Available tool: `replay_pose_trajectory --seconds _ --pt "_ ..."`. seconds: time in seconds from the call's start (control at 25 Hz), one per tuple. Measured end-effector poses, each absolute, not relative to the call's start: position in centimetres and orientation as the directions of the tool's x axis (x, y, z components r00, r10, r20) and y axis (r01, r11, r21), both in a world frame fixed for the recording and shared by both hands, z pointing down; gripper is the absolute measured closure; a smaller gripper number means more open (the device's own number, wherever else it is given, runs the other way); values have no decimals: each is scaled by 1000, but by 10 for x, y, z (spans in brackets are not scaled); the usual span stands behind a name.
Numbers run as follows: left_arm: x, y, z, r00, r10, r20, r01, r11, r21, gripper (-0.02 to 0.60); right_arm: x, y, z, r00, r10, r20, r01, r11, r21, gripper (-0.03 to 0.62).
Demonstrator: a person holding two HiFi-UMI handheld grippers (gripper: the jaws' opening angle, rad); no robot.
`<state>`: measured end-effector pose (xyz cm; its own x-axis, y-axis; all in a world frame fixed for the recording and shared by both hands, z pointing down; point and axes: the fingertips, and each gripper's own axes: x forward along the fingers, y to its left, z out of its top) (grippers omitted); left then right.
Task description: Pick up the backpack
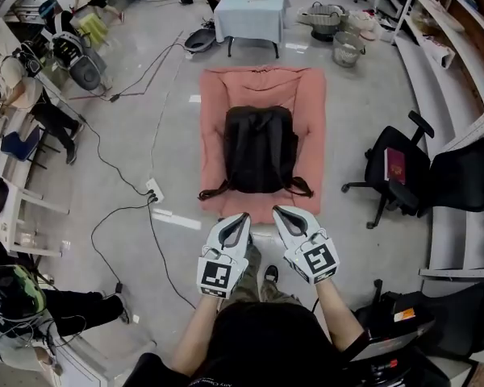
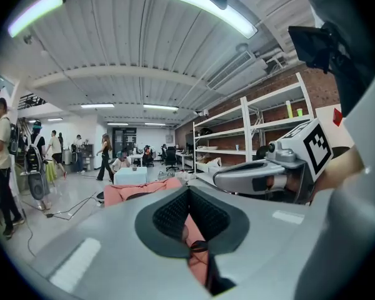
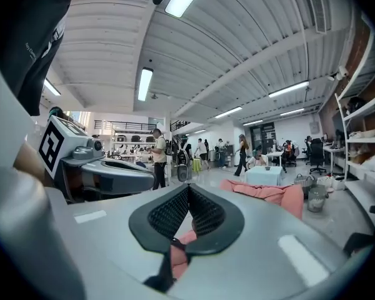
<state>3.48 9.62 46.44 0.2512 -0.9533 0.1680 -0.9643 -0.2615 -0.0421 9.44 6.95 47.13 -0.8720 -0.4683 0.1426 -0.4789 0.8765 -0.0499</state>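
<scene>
**Counts.** One backpack [image 1: 260, 147], one mat [image 1: 306, 95], two grippers, one table [image 1: 252, 10], one chair [image 1: 397, 172] and two straps [image 1: 212, 192] on the backpack.

**Grippers.** The left gripper [image 1: 244, 216] and right gripper [image 1: 277, 210] are side by side at 6 o'clock of the mat, just off its near edge, and point toward 12 o'clock. Each is clenched tip to tip and grasps nothing. In each gripper view the ribbed black pads [image 2: 170, 214] meet at the top. The slit beneath them shows only pink mat and a dark strap beyond. Neither gripper touches the backpack.

**Backpack.** It is black and matt, with a rounded top, and lies flat at the centre of the mat. Its top is toward 12 o'clock. The straps splay out from the near corners toward 7 and 5 o'clock, and their ends rest on the mat.

**Surface.** The mat is pink and padded, and rumpled at its far edge. It is spread on a glossy grey floor [image 1: 145, 119]. Cables [image 1: 105, 160] trail across the floor at 9 o'clock of the mat.

**Room.** The space is a large open workshop.
- The table carries a pale cloth and stands at 12 o'clock beyond the mat.
- The black chair stands at 3 o'clock of the backpack, with a red item on its seat.
- White shelves [image 1: 460, 47] run along the right side against a brick wall.
- The ceiling is ribbed and white, with strip lights.
- Several people stand or sit in the distance.
</scene>
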Motion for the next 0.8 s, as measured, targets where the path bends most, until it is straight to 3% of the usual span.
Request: replay_pose_trajectory --seconds 0.52,0.8 --pt "2 -34 479 281 -950 135 -959 -282 9 580 84 -61 460 -828 -529 187 -530 847 46 583" --pt "-70 -101 484 265 -955 135 -964 -260 53 580 39 -127 449 -821 -527 221 -515 850 115 583"
